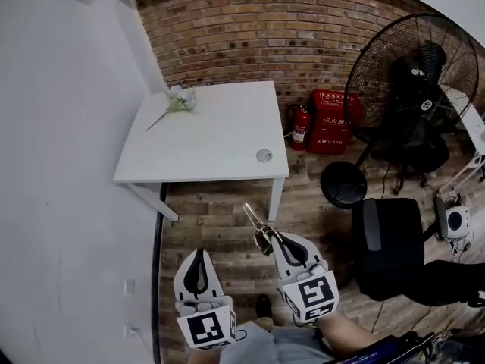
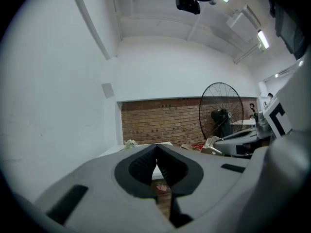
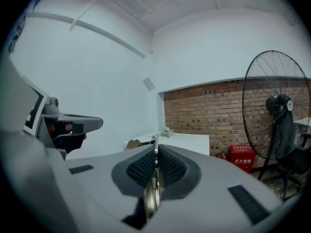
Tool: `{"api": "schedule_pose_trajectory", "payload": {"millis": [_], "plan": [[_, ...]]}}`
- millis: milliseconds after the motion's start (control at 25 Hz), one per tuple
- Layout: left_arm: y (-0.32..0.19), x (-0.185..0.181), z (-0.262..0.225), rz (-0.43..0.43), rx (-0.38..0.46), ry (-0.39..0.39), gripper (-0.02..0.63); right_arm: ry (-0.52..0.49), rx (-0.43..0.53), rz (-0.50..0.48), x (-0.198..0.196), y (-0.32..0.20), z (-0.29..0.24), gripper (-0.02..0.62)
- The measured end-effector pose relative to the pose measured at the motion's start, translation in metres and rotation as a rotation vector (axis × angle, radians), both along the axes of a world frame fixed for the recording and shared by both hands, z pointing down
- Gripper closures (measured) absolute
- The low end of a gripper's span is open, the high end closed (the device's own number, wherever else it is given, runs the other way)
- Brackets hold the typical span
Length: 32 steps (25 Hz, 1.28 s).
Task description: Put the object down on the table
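Observation:
A thin metal utensil (image 1: 255,218) sticks out forward from my right gripper (image 1: 270,238), which is shut on it above the wooden floor, short of the white table (image 1: 212,146). In the right gripper view the utensil (image 3: 152,198) stands edge-on between the pads, and the table (image 3: 192,141) lies ahead. My left gripper (image 1: 198,252) hangs lower left of the right one, shut with nothing between its jaws. In the left gripper view its jaws (image 2: 156,148) meet at the tip.
A small bunch of pale flowers (image 1: 180,99) lies on the table's far left corner, and a round cap (image 1: 264,155) sits near its right front. A large black fan (image 1: 417,74), a fire extinguisher (image 1: 300,127), a red box (image 1: 333,120) and a black chair (image 1: 390,245) stand to the right.

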<state>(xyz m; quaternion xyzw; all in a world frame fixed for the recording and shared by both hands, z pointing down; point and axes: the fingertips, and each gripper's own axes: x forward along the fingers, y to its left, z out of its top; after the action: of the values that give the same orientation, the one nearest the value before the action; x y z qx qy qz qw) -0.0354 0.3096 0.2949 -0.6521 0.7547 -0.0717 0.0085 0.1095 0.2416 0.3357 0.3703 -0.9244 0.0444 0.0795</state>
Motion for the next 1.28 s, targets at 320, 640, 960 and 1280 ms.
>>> {"api": "schedule_pose_trajectory", "payload": {"millis": [320,640,960,1280], "plan": [[-0.033,-0.023,-0.021,0.028,0.062,-0.018,0.598,-0.016,0.058,0.018,-0.024,-0.027,-0.024,0.588],[-0.067,-0.018,-0.008,0.073,0.024,-0.011,0.598,-0.018,0.036,0.052,-0.023,-0.056,-0.018,0.588],[-0.113,-0.023,0.017,0.096,-0.019,-0.014,0.598,-0.016,0.0,0.093,-0.025,-0.101,0.005,0.588],[-0.18,-0.053,0.025,0.069,-0.048,-0.028,0.598,-0.02,-0.024,0.077,-0.053,-0.174,0.016,0.588]]}}
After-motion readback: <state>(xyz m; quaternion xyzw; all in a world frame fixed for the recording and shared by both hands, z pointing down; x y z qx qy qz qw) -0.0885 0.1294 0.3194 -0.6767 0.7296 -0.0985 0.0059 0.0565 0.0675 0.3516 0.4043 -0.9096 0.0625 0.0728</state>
